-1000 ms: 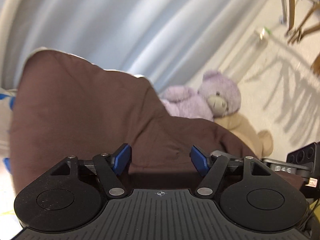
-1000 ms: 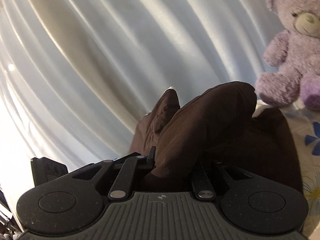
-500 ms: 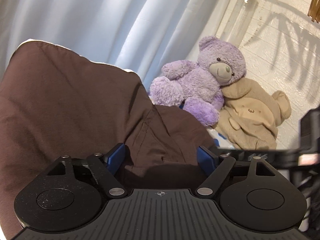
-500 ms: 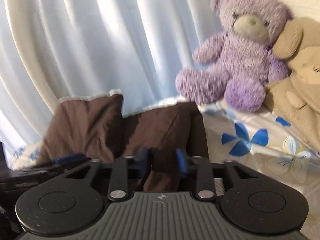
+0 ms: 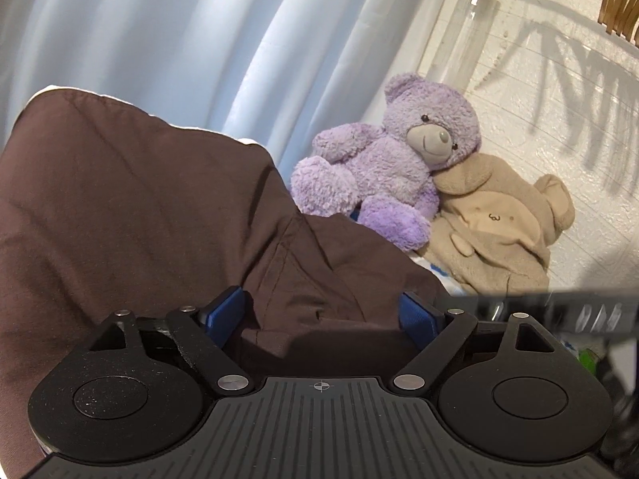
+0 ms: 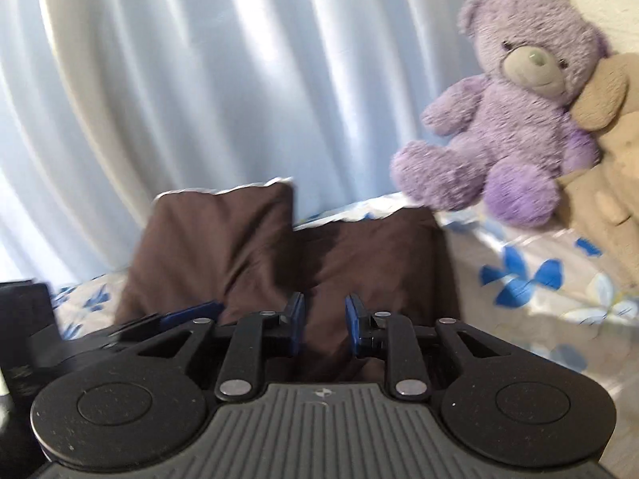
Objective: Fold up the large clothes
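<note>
Well into the fold, by the look of it: brown garment (image 6: 303, 255) lying on the flower-printed bed sheet (image 6: 531, 291) in front of the pale curtain (image 6: 179, 80), already doubled into a narrow stack, with one flap standing up at the far left, its pale edge showing along the top. Left tool (image 5: 321, 311) spread wide, jaws opening, blue pads clear of the cloth on both sides though brown folds (image 5: 139, 219) lie bunched between and ahead of them; released, then, not gripping. Right tool (image 6: 324, 321) narrow but parting, jaws opening, a strip of the same cloth between the blue pads with a gap visible on each side; letting go rather than clenching. Judged from this: a fold just laid down and both grips being given up; left to do, probably flattening the raised flap, squaring the edges and perhaps one more fold to finish a compact stack. Hard to tell what kind of garment, or how many layers lie underneath. Counted: one brown garment, two tools, one purple teddy bear (image 6: 519, 119), one beige plush toy (image 5: 499, 231) leaning against it, one clear tube with a pale cap (image 5: 471, 24) standing by the wall.
</note>
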